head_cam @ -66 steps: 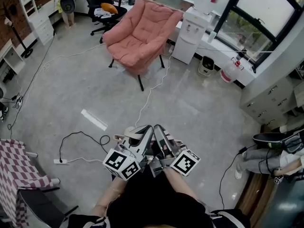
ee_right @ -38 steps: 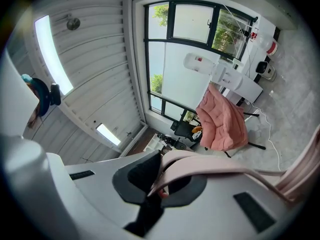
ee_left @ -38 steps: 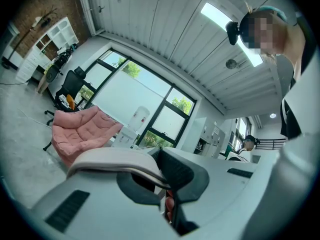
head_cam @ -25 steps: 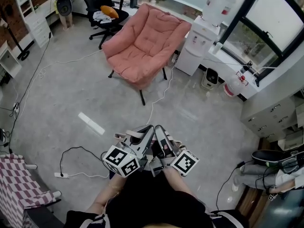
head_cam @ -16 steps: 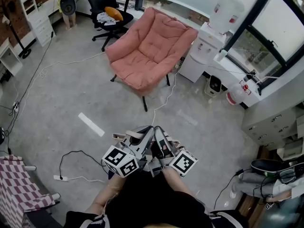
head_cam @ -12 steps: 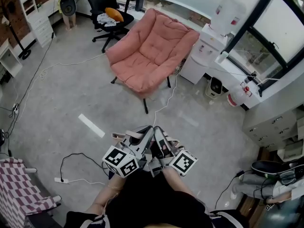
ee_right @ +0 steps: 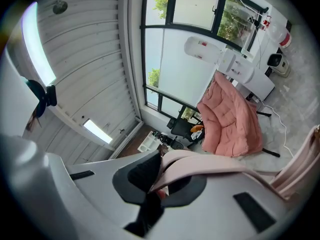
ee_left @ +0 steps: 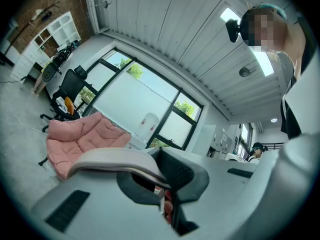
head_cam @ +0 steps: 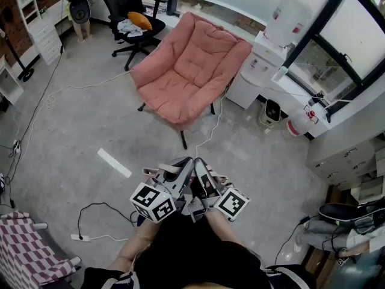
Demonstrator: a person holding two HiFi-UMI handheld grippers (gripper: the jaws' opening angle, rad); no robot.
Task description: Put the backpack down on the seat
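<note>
The seat is a pink padded chair [head_cam: 186,71] on thin black legs, standing across the concrete floor ahead of me. Both grippers are held close to my body, side by side. My left gripper [head_cam: 185,166] is shut on a pale backpack strap [ee_left: 115,159], and that strap [head_cam: 161,171] loops out to the left in the head view. My right gripper [head_cam: 200,166] is shut on a pink strap [ee_right: 215,166]. The body of the backpack is hidden under the grippers. The chair also shows in the left gripper view [ee_left: 80,139] and the right gripper view [ee_right: 232,121].
A white water dispenser [head_cam: 264,53] stands right of the chair, a black office chair [head_cam: 129,17] behind it to the left. Cables [head_cam: 105,212] and a power strip [head_cam: 78,238] lie on the floor to my left. A checked cloth [head_cam: 24,257] lies at bottom left; a seated person's legs [head_cam: 337,233] are at the right.
The pink chair has slid lower in the head view and looks nearer. Both grippers keep the same hold on the straps in front of my body.
</note>
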